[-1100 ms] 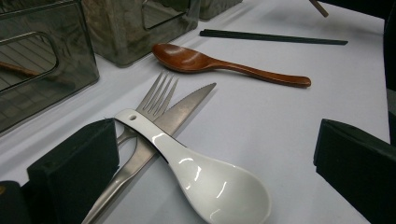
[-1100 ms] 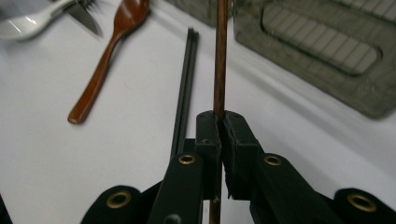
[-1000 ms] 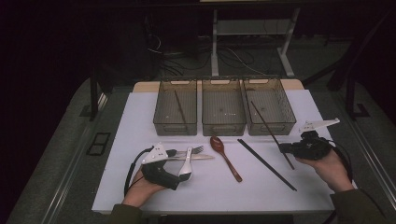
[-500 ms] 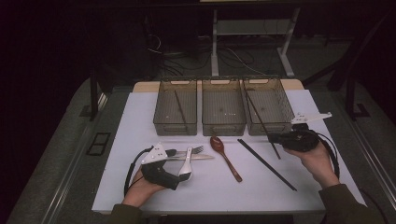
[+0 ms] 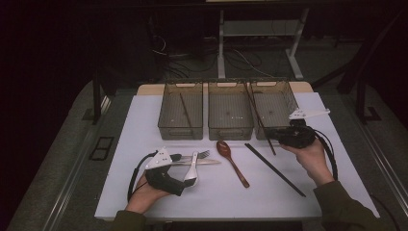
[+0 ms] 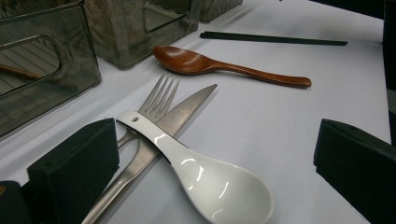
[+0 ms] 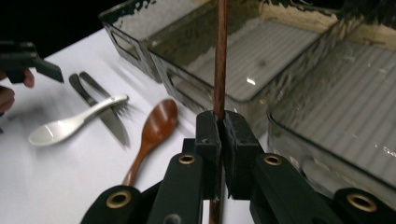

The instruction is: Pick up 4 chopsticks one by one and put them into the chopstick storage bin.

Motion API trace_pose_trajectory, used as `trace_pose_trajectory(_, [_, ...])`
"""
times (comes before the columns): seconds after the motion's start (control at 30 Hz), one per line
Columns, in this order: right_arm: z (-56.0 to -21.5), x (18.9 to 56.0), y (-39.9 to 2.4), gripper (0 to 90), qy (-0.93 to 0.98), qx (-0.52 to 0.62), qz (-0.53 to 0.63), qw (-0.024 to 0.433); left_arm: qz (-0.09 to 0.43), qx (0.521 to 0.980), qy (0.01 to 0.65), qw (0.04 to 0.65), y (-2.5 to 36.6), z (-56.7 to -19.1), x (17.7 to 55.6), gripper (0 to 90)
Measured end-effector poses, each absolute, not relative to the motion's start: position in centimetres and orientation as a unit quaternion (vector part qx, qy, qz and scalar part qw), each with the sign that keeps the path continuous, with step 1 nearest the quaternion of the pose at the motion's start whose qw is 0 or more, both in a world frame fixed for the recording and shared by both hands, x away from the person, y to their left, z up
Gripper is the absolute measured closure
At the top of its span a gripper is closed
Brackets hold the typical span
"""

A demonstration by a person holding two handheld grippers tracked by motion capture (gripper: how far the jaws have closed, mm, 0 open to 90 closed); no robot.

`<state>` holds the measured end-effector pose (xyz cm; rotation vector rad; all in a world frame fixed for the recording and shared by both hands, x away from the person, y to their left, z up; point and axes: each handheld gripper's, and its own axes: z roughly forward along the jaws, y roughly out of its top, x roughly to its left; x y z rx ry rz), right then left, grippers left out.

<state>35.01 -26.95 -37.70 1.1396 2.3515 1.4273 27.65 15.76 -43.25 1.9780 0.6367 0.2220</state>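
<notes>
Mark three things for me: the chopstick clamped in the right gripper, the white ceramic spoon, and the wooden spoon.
chopstick (image 7: 220, 56), right gripper view, on its shaft above the shut jaws.
white ceramic spoon (image 6: 219, 186), left gripper view, on its bowl.
wooden spoon (image 5: 224, 148), high view, on its bowl.

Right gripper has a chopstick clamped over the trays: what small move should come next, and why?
Probably carry it on leftward to the left tray and lower it in. The right gripper is shut on the brown chopstick, which slants over the right tray. The left tray already holds a similar stick, so the pair likely belongs there.
</notes>
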Motion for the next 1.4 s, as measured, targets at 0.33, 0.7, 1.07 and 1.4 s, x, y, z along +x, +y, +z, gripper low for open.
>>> trace_pose_trajectory(0.33, [-36.7,36.6,-24.3,84.7,0.779,0.372,0.498,0.087,0.093,0.818,0.264,0.502,15.8,-43.2,27.6,0.0])
trace_pose_trajectory(0.7, [-35.7,38.3,-21.1,84.7,0.771,0.363,0.516,0.086,0.093,0.818,0.262,0.503,15.8,-43.2,27.6,0.0])
trace_pose_trajectory(1.07, [-34.3,40.1,-17.2,84.6,0.777,0.35,0.516,0.089,0.092,0.817,0.264,0.505,15.8,-43.1,27.6,0.0])
trace_pose_trajectory(1.4, [-34.3,41.8,-13.7,84.7,0.778,0.352,0.514,0.085,0.091,0.816,0.264,0.506,15.8,-43.1,27.6,0.0])
